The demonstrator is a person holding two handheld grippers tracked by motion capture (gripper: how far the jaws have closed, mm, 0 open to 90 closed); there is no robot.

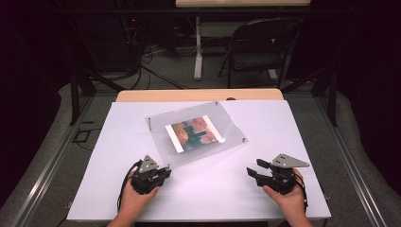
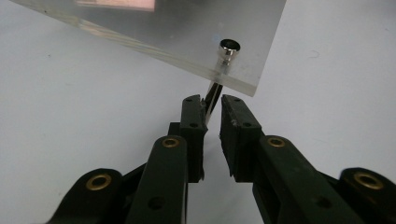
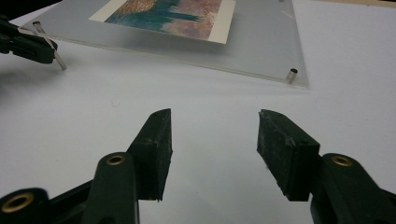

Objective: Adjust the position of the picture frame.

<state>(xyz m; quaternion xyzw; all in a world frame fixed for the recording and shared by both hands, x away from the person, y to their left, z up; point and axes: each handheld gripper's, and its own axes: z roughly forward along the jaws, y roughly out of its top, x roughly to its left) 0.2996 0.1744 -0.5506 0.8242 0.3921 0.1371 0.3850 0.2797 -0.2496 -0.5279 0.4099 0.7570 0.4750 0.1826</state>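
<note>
Dark room all around, with a black folding metal chair (image 1: 259,47) sitting way back behind the big white rectangular table top (image 1: 227,189) where everything is happening. Lying across the middle of that surface is a clear acrylic picture frame panel (image 1: 227,124) with a colourful painted print (image 1: 195,133) sandwiched in it, turned at an angle to the table edges. Small silver metal standoff posts are sitting at its corners, and the one at the near-left corner (image 2: 227,53) is getting the attention. Left gripper (image 2: 212,109) is sitting right at that corner, jaws pinched in nearly closed on the post's thin silver pin (image 2: 213,99) under the panel. Right gripper (image 3: 214,121) is resting off to the right, well apart from the frame, jaws hanging wide with nothing between them.
</note>
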